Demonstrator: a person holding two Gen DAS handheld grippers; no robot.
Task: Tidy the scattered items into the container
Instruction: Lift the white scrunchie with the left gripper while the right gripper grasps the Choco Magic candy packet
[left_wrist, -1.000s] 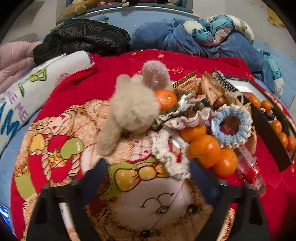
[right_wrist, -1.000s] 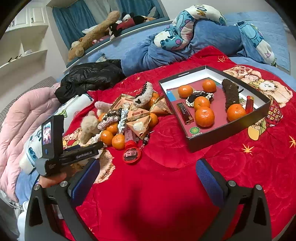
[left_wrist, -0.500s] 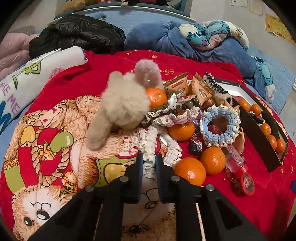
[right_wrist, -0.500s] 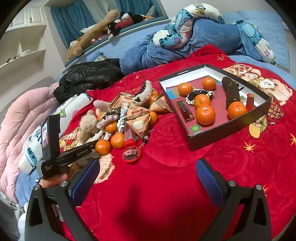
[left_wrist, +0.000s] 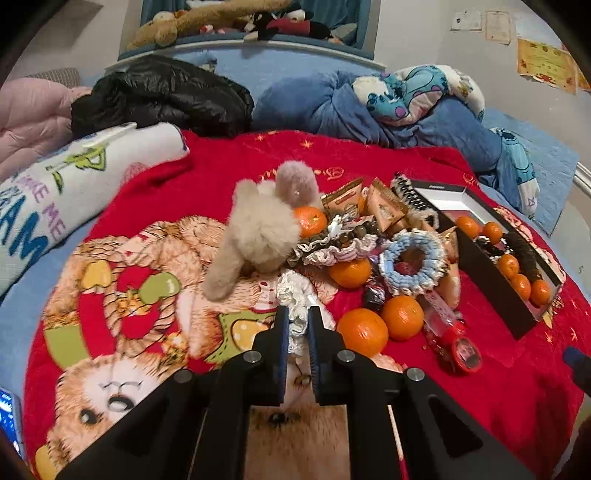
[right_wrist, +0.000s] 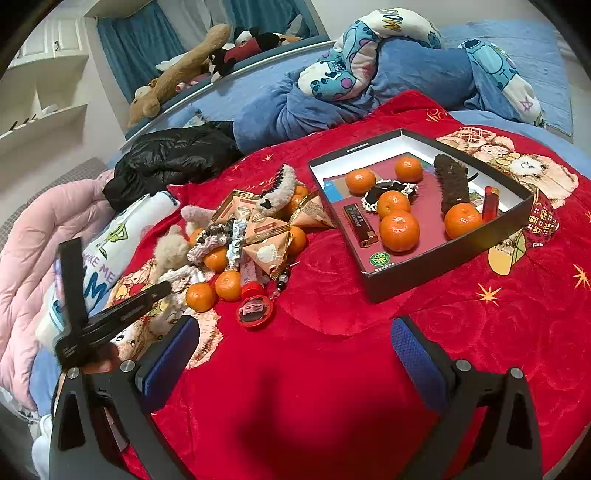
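Red fleece bedding (right_wrist: 332, 369) carried the clutter; we found the left gripper (left_wrist: 295, 325) clamped on a cream lace scrunchie (left_wrist: 293, 291) at the pile's near edge, the right gripper (right_wrist: 295, 347) spread and empty. We judged the frilly scrunchie light, soft and compressible, best pinched across its ruffle, then carried to the black box (right_wrist: 443, 266).

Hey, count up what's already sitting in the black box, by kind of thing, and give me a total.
Tangerines: 5
Lighters: 2
Black-and-white scrunchie: 1
Dark brown fuzzy hair clip: 1
Total in the box: 9
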